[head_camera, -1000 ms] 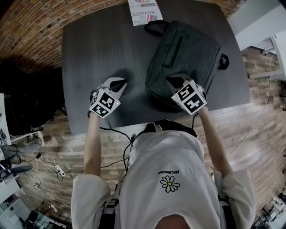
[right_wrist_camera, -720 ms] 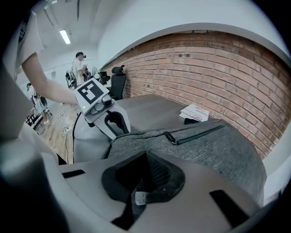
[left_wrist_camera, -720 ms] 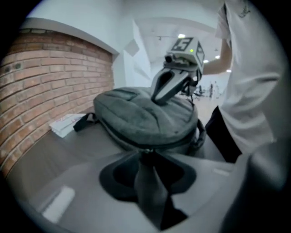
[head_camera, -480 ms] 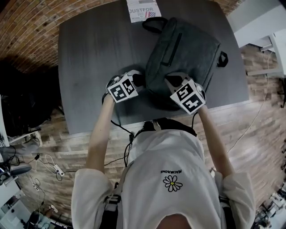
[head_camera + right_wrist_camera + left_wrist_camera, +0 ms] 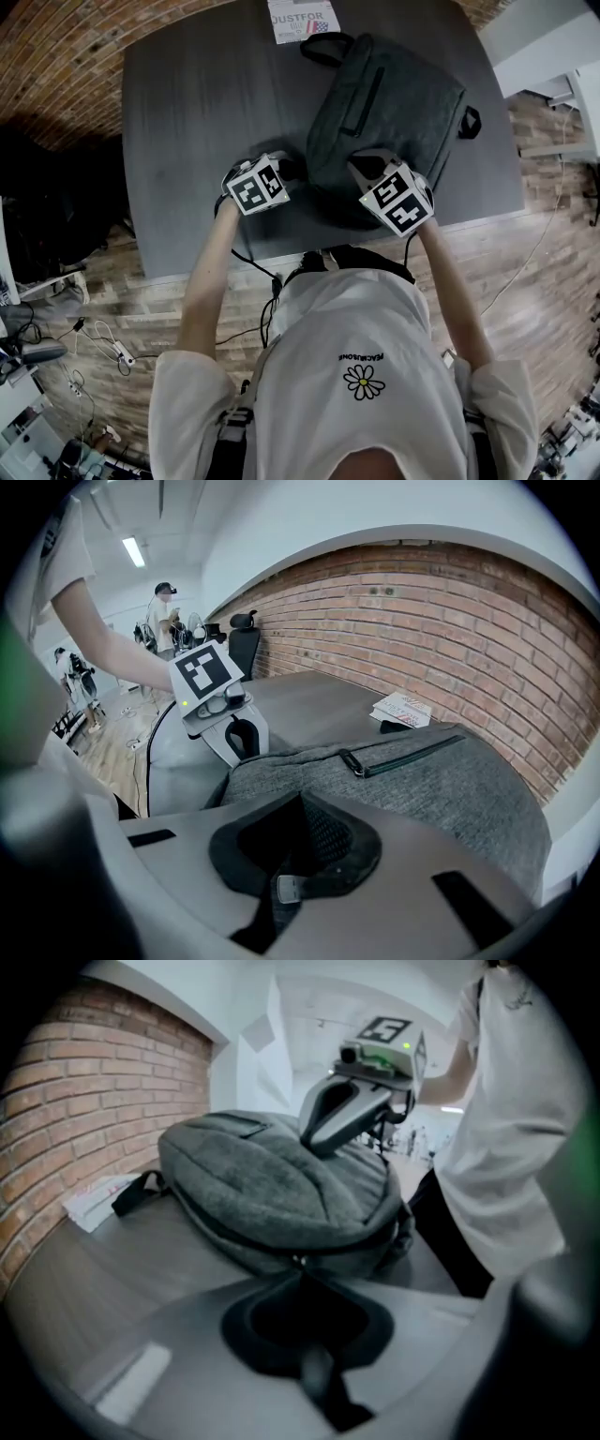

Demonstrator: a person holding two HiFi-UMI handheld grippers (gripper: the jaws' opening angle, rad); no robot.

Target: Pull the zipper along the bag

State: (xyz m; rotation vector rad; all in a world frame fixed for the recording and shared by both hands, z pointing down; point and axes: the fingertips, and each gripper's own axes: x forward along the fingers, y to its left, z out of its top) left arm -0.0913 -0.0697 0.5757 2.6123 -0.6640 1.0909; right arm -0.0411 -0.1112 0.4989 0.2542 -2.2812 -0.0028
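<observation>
A grey backpack (image 5: 389, 108) lies flat on the dark table (image 5: 197, 103), its black main zipper running round the side (image 5: 234, 1232). My left gripper (image 5: 287, 169) is at the bag's near left side. In the left gripper view the jaws (image 5: 300, 1271) are shut on the zipper pull (image 5: 298, 1262), whose dark cord trails back between them. My right gripper (image 5: 362, 171) rests on the bag's near edge. In the right gripper view its jaws (image 5: 300, 803) are shut on the bag's fabric (image 5: 323, 841), with a strap end showing between them.
A printed leaflet (image 5: 302, 19) lies at the table's far edge beside the bag's black handle (image 5: 323, 47). A closed front-pocket zipper (image 5: 403, 757) crosses the bag's top. The table's near edge (image 5: 281, 258) is just behind both grippers. A brick wall (image 5: 450, 621) stands beyond the table.
My left gripper has moved right from the bare table to the bag's near left side and closed on the zipper pull. The right gripper has stayed in place on the bag.
</observation>
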